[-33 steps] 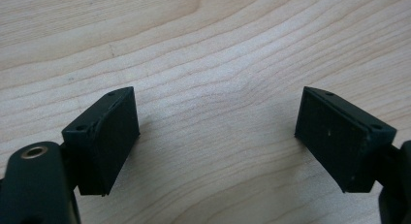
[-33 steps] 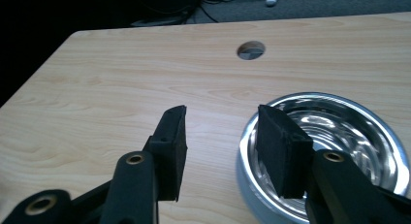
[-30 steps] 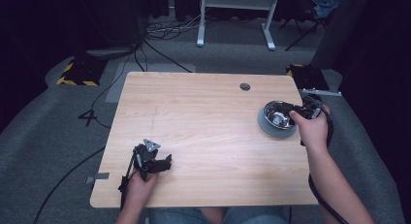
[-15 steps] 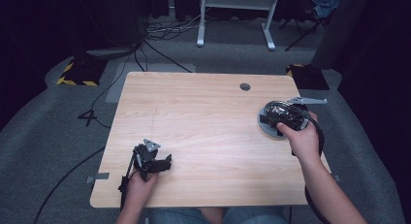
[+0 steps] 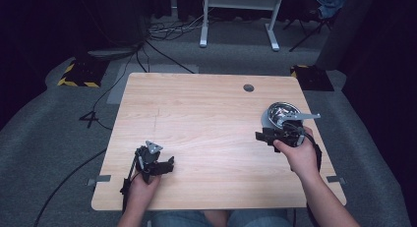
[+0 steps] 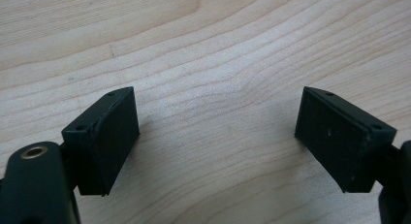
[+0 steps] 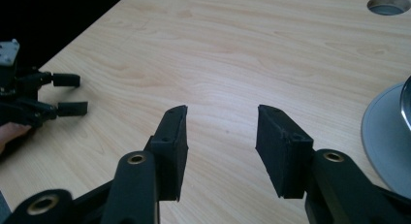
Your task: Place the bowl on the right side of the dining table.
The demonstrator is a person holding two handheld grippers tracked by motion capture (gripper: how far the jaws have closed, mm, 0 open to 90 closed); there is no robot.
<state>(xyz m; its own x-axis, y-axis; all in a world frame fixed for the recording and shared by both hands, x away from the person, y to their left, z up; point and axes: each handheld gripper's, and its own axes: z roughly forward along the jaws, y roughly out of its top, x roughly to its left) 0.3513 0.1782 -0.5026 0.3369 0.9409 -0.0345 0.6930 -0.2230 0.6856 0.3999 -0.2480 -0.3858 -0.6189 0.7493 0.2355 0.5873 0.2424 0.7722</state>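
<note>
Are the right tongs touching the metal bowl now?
Apart. In the right gripper view the right tongs are open over bare table, with the bowl off to one side.

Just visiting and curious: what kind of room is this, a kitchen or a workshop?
Probably a lab or recording studio, not a kitchen: a bare wooden table stands on grey carpet, cables trail across the floor, dark curtains surround it, and black-and-yellow hazard-striped blocks sit nearby.

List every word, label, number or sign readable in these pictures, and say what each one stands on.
None can be read: no text shows on the wooden table, the metal bowl, its grey plate, the left gripper or the right gripper.
Black-and-yellow hazard stripes edge a floor plate; no words.
</note>
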